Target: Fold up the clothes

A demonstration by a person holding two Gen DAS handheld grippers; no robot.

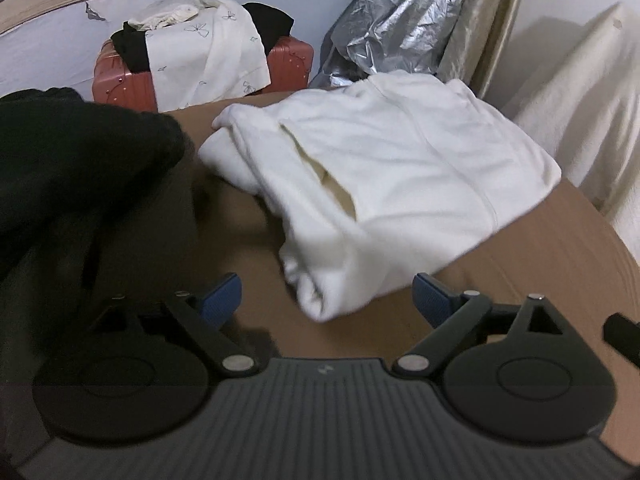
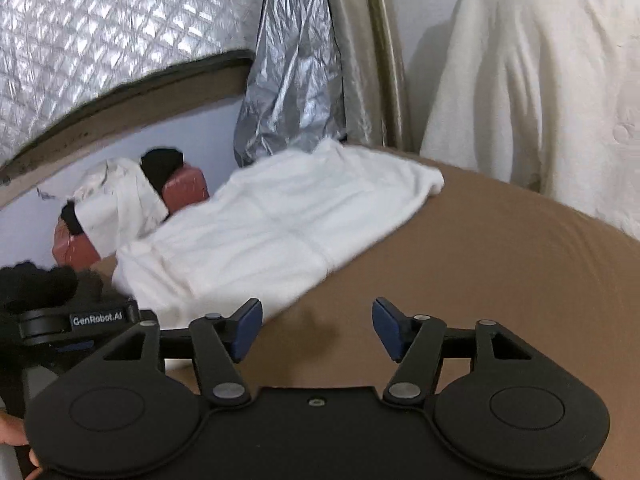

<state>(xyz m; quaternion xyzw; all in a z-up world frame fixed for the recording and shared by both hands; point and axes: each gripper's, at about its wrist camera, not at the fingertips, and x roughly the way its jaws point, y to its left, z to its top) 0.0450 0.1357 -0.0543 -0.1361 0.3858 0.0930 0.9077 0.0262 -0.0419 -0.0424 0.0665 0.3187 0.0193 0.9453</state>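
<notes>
A white fleece garment (image 1: 384, 184) lies folded on the brown surface (image 1: 540, 248); it also shows in the right wrist view (image 2: 264, 232). My left gripper (image 1: 326, 298) is open and empty, its blue pads either side of the garment's near corner, just short of it. My right gripper (image 2: 318, 330) is open and empty over bare brown surface (image 2: 500, 272), just right of the garment's near edge. A black garment (image 1: 80, 168) lies at the left, partly blurred.
A pink suitcase (image 1: 124, 84) with white and black clothes draped on it stands beyond the surface. Silver foil sheeting (image 1: 404, 20) and a cream cloth-covered shape (image 2: 540, 80) stand at the back right. The other gripper's body (image 2: 76, 320) is at the left.
</notes>
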